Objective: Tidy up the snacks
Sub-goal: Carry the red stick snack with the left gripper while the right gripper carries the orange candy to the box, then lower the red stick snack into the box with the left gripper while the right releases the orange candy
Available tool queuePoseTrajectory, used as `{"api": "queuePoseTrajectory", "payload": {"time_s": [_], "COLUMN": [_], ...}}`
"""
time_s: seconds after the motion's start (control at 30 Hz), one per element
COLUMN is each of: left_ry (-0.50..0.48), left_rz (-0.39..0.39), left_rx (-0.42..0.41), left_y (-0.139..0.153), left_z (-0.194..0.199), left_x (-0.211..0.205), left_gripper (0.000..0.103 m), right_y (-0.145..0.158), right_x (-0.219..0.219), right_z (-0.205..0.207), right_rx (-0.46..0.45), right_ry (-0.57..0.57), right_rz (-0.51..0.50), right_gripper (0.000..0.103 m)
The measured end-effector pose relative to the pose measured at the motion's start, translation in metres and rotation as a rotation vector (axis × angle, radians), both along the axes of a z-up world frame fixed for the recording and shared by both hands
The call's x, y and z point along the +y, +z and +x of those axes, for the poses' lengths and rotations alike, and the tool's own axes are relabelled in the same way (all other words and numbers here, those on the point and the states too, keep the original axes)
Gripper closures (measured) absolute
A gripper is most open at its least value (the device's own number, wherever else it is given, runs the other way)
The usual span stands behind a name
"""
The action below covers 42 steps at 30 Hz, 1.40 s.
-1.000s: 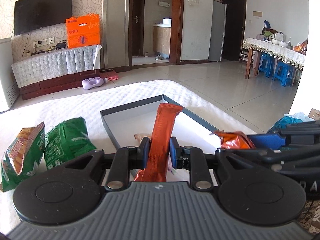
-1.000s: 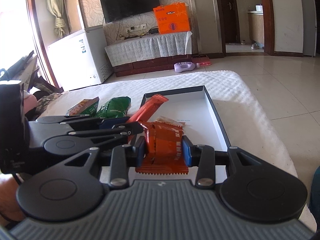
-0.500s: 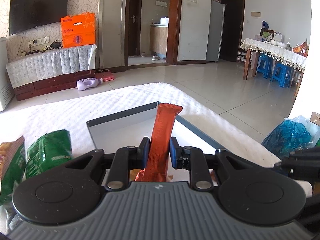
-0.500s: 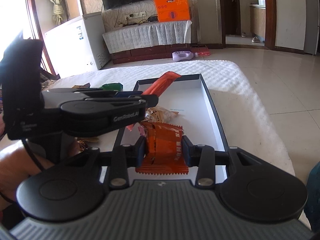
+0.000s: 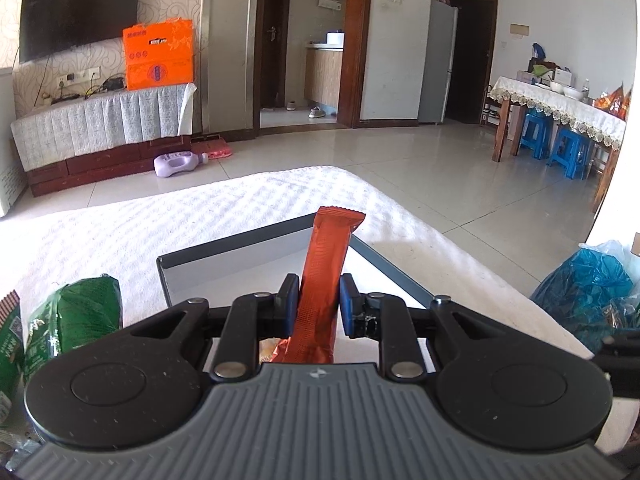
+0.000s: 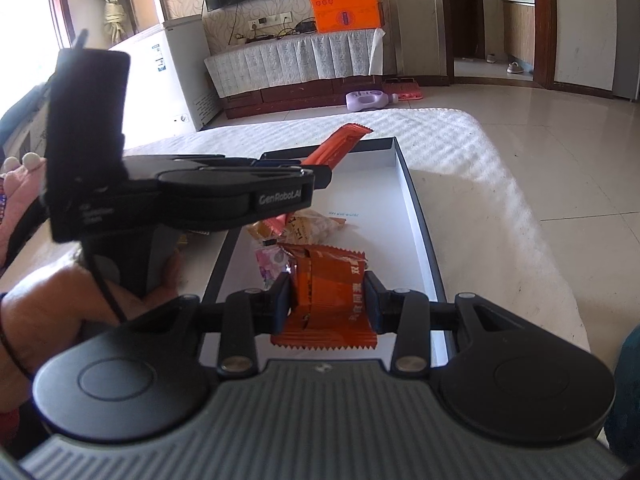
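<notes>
Left hand-held gripper [image 5: 319,300] clamped on long orange stick pack [image 5: 324,276], long axis running up-frame over the tray [image 6: 416,216]; right hand-held gripper [image 6: 328,300] clamped on square orange packet [image 6: 332,296] low-centre over the tray's near end, so nearer to drop.

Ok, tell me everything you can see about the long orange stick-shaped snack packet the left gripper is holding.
The long orange foil stick packet is a slim, shiny wrapper with crimped, saw-toothed ends. The left hand-held gripper is shut on its lower part, blue pads pressing both sides. It tilts up and away, its free end raised over the far end of the shallow white tray with dark rim. Its lower end is crumpled below the pads. In the right wrist view it juts beyond the gripper, clear of the tray floor.
</notes>
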<state>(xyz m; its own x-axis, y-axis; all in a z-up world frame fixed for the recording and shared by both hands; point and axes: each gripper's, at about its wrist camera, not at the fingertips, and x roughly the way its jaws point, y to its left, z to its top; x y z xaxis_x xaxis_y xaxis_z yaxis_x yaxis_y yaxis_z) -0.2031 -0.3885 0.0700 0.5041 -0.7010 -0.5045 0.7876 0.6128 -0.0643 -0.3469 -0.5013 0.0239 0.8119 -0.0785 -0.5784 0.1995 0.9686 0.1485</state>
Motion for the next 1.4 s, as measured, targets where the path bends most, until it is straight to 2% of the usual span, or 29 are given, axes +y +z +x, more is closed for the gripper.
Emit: {"api": "queuePoseTrajectory", "payload": {"time_s": [0.37, 0.87, 1.2, 1.23, 1.27, 1.3, 1.37, 1.4], "left_ry": [0.035, 0.024, 0.011, 0.019, 0.023, 0.021, 0.033, 0.036], "left_rz": [0.014, 0.040, 0.071, 0.079, 0.083, 0.077, 0.063, 0.051], "left_rx": [0.039, 0.049, -0.004, -0.015, -0.020, -0.020, -0.016, -0.014], "left_y": [-0.015, -0.024, -0.022, -0.021, -0.020, -0.019, -0.016, -0.014], "left_z": [0.024, 0.030, 0.016, 0.016, 0.015, 0.015, 0.014, 0.013], "left_x": [-0.015, -0.019, -0.017, -0.015, -0.013, -0.010, -0.004, -0.001], "left_gripper": [0.078, 0.078, 0.077, 0.075, 0.067, 0.052, 0.032, 0.028], "right_y": [0.000, -0.002, -0.005, -0.006, -0.006, -0.007, -0.007, -0.008], "right_x": [0.002, 0.002, 0.001, 0.001, 0.001, 0.001, 0.001, 0.000], "right_z": [-0.004, -0.003, 0.001, 0.002, 0.002, 0.003, 0.003, 0.004], "right_rx": [0.009, 0.015, 0.024, 0.025, 0.025, 0.027, 0.029, 0.030], "right_ry": [0.001, 0.000, -0.021, -0.023, -0.026, -0.030, -0.043, -0.047], "right_rz": [0.007, 0.002, 0.000, -0.001, -0.002, -0.003, -0.007, -0.007], "right_gripper": [0.062, 0.062, 0.062, 0.062, 0.062, 0.062, 0.062, 0.062]}}
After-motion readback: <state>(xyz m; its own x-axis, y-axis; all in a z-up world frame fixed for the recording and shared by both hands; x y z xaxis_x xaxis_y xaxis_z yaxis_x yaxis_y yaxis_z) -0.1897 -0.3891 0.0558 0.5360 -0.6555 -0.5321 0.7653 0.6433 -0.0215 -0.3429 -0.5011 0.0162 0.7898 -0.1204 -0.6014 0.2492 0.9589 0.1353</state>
